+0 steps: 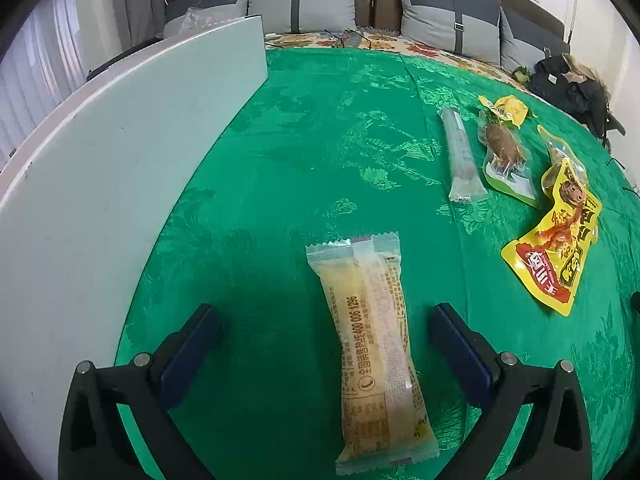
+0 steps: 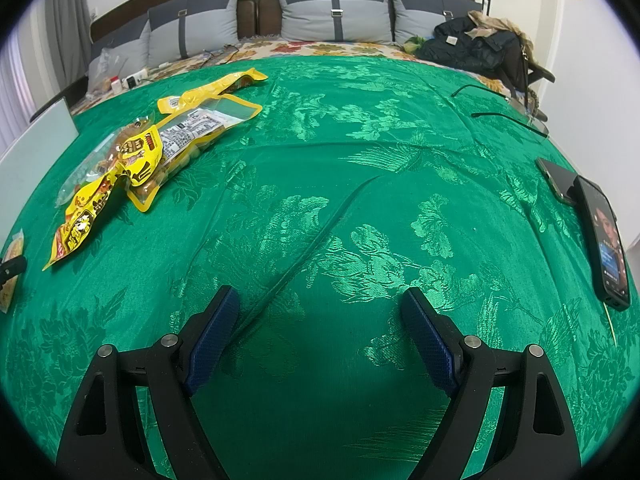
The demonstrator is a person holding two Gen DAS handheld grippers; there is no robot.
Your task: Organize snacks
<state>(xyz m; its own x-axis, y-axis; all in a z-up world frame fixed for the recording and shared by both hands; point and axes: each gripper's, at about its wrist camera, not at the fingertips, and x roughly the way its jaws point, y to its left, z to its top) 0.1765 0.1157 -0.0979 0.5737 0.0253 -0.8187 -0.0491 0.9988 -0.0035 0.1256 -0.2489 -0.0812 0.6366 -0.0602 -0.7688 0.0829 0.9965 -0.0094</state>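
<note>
A long pale yellow wrapped snack bar (image 1: pixel 374 356) lies on the green cloth (image 1: pixel 300 160), between the spread fingers of my left gripper (image 1: pixel 324 316), which is open and empty above it. Farther right lie a clear tube-shaped packet (image 1: pixel 460 152), a green-edged pouch with a brown snack (image 1: pixel 506 152) and a yellow-red pouch (image 1: pixel 554 240). In the right wrist view the yellow pouches (image 2: pixel 132 168) lie at the left. My right gripper (image 2: pixel 320 300) is open and empty over bare cloth (image 2: pixel 360 160).
A white board (image 1: pixel 120 168) stands along the left of the cloth. Two phones (image 2: pixel 604 236) lie at the right edge, with glasses (image 2: pixel 516 116) behind them. Pillows (image 2: pixel 336 12) and a dark jacket (image 2: pixel 476 48) lie at the back.
</note>
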